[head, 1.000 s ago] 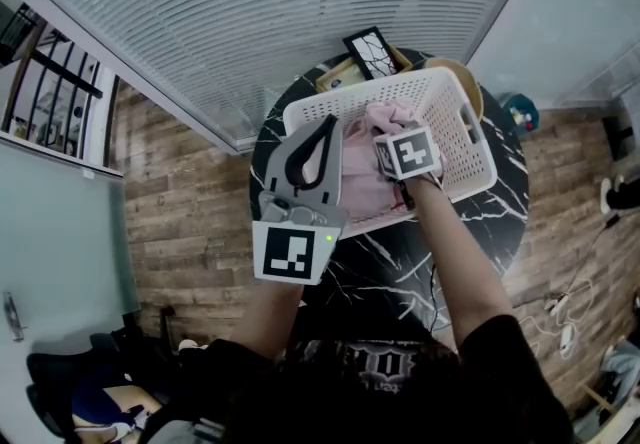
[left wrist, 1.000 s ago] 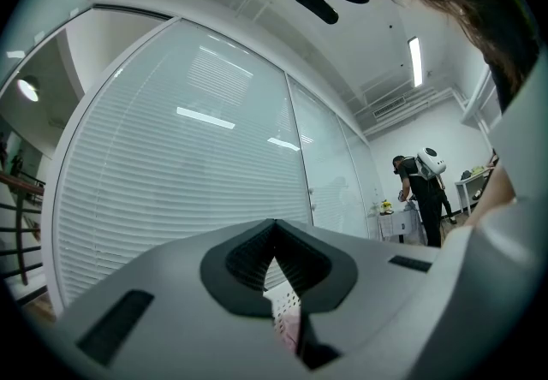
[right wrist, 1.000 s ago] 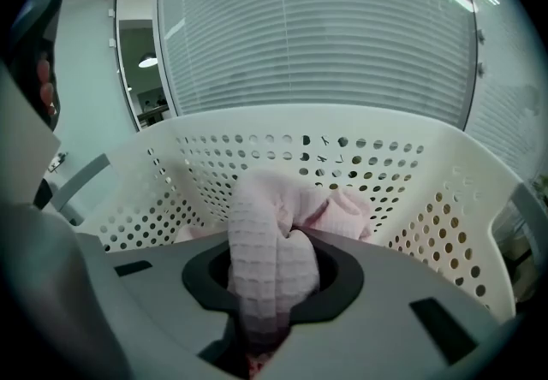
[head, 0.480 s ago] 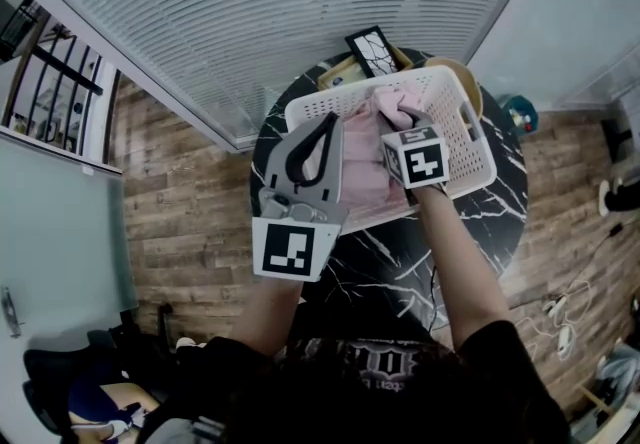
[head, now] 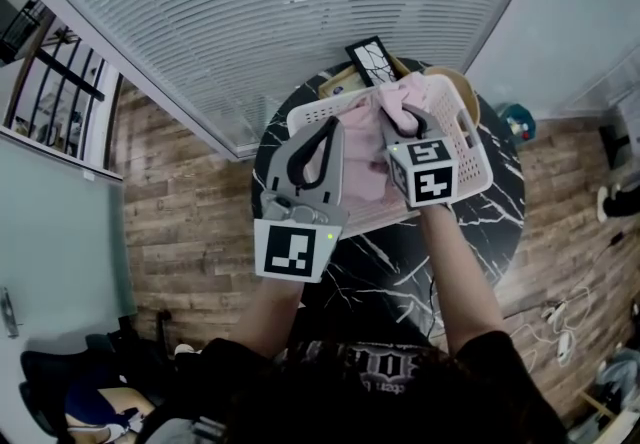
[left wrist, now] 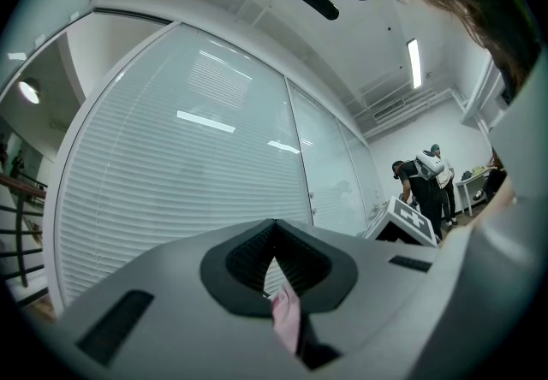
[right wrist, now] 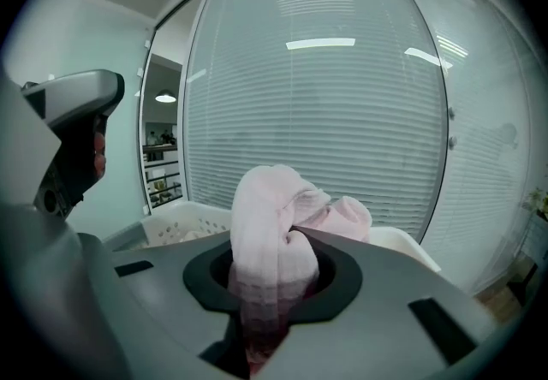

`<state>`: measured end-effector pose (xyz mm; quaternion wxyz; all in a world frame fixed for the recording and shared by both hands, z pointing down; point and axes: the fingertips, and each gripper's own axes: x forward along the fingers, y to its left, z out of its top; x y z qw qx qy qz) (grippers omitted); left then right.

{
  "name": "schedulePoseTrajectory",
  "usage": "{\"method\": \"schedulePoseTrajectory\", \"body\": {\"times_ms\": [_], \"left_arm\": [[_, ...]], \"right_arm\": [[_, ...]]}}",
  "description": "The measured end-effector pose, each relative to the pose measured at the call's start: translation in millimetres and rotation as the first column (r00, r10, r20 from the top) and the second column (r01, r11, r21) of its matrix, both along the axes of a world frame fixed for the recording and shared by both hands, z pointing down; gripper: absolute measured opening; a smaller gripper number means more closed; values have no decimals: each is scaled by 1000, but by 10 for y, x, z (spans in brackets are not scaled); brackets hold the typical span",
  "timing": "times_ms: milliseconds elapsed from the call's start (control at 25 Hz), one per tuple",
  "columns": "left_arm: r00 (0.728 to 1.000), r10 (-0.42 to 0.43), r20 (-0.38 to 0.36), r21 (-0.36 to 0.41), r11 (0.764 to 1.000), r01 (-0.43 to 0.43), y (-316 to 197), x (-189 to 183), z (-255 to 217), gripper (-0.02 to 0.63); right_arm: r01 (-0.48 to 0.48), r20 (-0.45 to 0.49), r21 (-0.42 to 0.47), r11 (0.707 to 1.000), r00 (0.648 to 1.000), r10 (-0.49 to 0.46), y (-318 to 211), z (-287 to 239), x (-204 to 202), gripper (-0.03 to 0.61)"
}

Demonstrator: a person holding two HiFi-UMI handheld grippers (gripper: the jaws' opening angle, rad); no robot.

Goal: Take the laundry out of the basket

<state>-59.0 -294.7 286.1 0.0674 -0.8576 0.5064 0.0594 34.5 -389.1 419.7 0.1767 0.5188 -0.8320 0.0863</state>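
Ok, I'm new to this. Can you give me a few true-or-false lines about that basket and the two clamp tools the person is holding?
1. The basket is white. True.
2. The right gripper is empty. False: it is shut on the pink cloth.
3. The basket stands on the wooden floor. False: it sits on the black marbled table.
4. The left gripper pinches pink cloth too. True.

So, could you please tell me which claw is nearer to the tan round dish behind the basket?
Right. The right claw, gripping the pink cloth, is over the basket's right half, close to the dish; the left claw is over its left half, farther off.
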Motion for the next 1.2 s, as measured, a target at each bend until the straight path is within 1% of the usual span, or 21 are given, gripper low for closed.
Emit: {"method": "schedulePoseTrajectory", "body": {"times_ms": [240, 440, 760, 1200], "left_arm": [[1000, -6, -4, 10, 1000, 6, 52, -12, -57, -2], [1000, -17, -6, 17, 1000, 17, 112, -32, -113, -2], [998, -58, -15, 48, 997, 59, 179, -148, -279, 0], [993, -121, -2, 101, 988, 120, 569, -342, -552, -1]], "right_arm": [[-25, 47, 85, 996, 999, 21, 59, -356, 41, 95], [-28, 73, 177, 984, 997, 15, 109, -755, 25, 95], [2, 84, 325, 946, 996, -32, 238, -1437, -88, 95], [51, 124, 441, 896, 985, -117, 703, -2136, -330, 95]]}}
